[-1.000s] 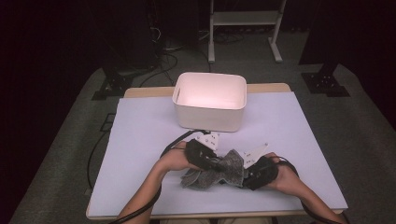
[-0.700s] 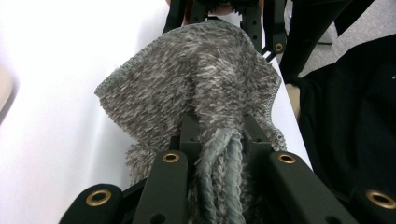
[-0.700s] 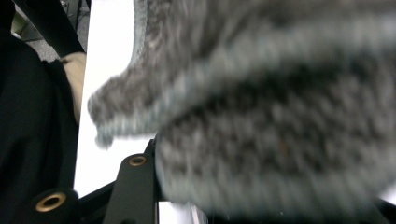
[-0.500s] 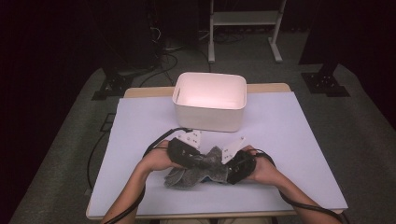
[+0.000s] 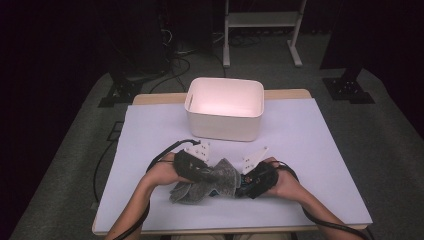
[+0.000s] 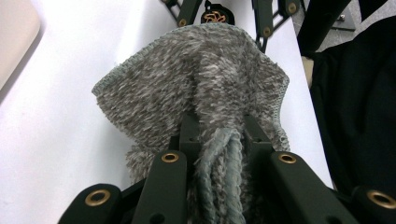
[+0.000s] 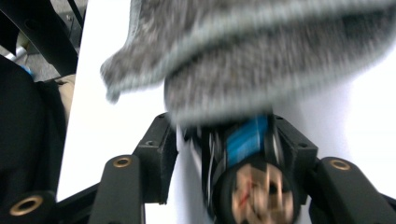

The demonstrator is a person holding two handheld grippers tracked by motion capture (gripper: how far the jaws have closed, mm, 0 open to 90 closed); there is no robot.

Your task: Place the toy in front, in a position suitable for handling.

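A grey fluffy cloth [image 5: 227, 175] lies bunched near the table's front edge, between my two grippers. My left gripper [image 5: 212, 176] is shut on a thick fold of that cloth [image 6: 201, 79], with its jaws [image 6: 219, 126] pinching the rolled hem. My right gripper [image 5: 241, 186] faces it from the right. Between the right gripper's [image 7: 224, 130] jaws lies a small dark cylinder with a blue band [image 7: 247, 163]. Those jaws have just been opening, and a gap shows beside the cylinder. The cloth [image 7: 261, 60] drapes just beyond the cylinder. From the left gripper view, the cylinder's end [image 6: 215, 16] peeks over the cloth.
A white open bin [image 5: 225, 127] stands behind the hands at the table's middle back; its corner [image 6: 14, 37] shows in the left gripper view. The white table top [image 5: 310, 165] spreads left and right. A metal stand's legs [image 5: 260, 30] rise on the floor beyond.
Both hands have shifted to the left along the front of the table, carrying the cloth with them. The cloth now sits more bunched between the grippers.
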